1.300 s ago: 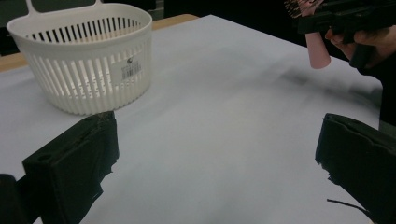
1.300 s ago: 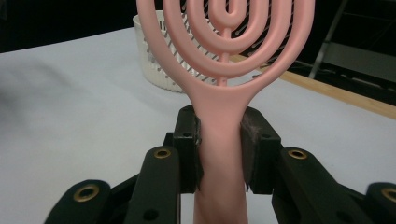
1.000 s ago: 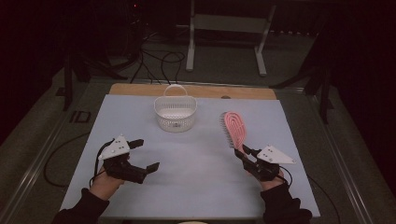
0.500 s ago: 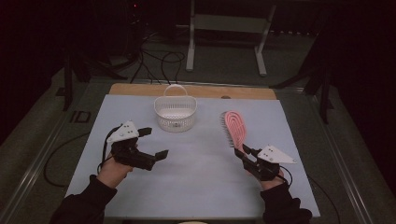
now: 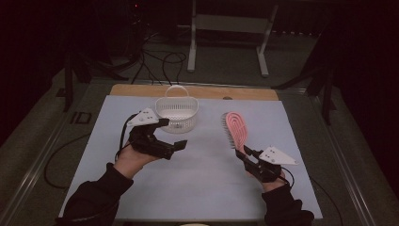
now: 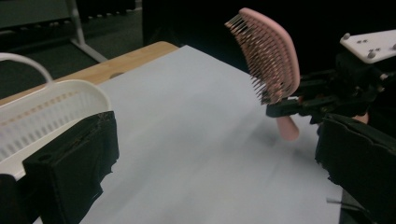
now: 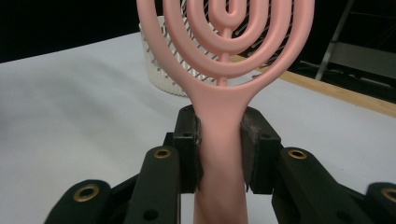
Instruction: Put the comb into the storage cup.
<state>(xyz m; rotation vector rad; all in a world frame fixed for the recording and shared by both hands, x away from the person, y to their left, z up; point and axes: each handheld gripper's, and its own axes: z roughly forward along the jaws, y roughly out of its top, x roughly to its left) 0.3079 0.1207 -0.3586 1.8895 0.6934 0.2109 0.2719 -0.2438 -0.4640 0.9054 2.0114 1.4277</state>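
Right now my right tool (image 5: 245, 154) is pinching the pink brush (image 5: 235, 130) by its handle, lifted above the tabletop (image 5: 207, 188) at about 4 o'clock from the white basket (image 5: 176, 113). My left tool (image 5: 171, 134), jaws spread and holding nothing, is hovering at the basket's 7 o'clock.

Only the left hand-held gripper (image 5: 171, 133) has changed place. A second ago it sat low over the near left part of the bench (image 5: 207, 188), well short of the white basket (image 5: 176, 114). Since then it has risen and travelled forward and toward the middle, so in the high view its upper jaw now overlaps the basket's near rim. Its jaws stand apart with nothing between them, as before. More of the person's left sleeve (image 5: 96, 195) has come into view.
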